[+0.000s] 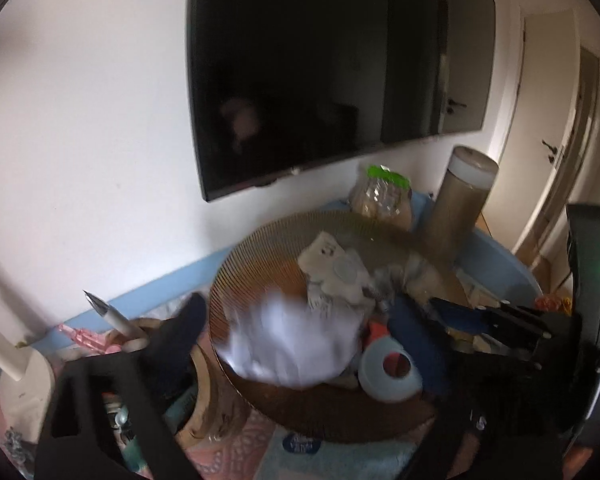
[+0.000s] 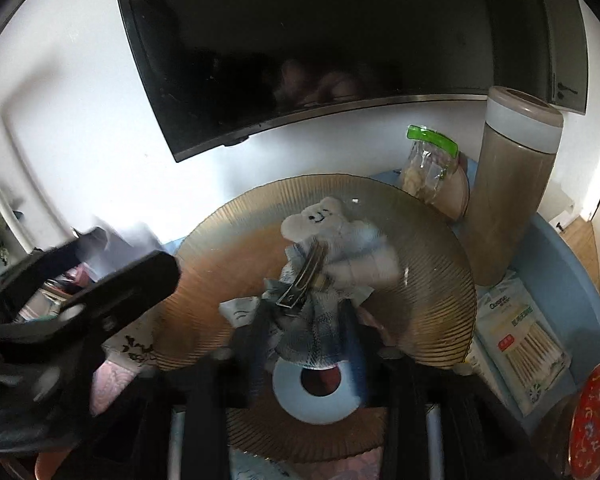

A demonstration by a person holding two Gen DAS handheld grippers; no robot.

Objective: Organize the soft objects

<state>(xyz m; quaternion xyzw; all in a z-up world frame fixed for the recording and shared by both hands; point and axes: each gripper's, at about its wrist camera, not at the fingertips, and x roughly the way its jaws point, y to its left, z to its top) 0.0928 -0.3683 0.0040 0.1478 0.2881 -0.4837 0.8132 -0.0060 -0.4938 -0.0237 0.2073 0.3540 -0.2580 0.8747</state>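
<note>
A ribbed amber glass plate [image 1: 260, 256] [image 2: 428, 280] holds the soft things. A white cloth [image 1: 296, 344], blurred, lies on its near side between the wide-apart fingers of my left gripper [image 1: 296, 312], which is open and does not press on it. A white cloud plush [image 2: 320, 216] [image 1: 336, 268] with a drawn face rests mid-plate. Below it is a grey checked cloth [image 2: 312, 340] with a metal hair clip [image 2: 304, 280] on it. My right gripper [image 2: 304, 324] is open, its fingers either side of that cloth. A pale tape ring [image 2: 316, 388] [image 1: 388, 368] lies at the plate's near edge.
A dark TV [image 1: 332, 64] hangs on the white wall. A tall tan canister [image 2: 516, 184] and a bag with a green clip [image 2: 428, 168] stand behind the plate in a blue tray [image 2: 560, 272]. A cotton-swab pack [image 2: 520, 336], a red tin [image 2: 596, 412] and a pen [image 1: 112, 312] lie around.
</note>
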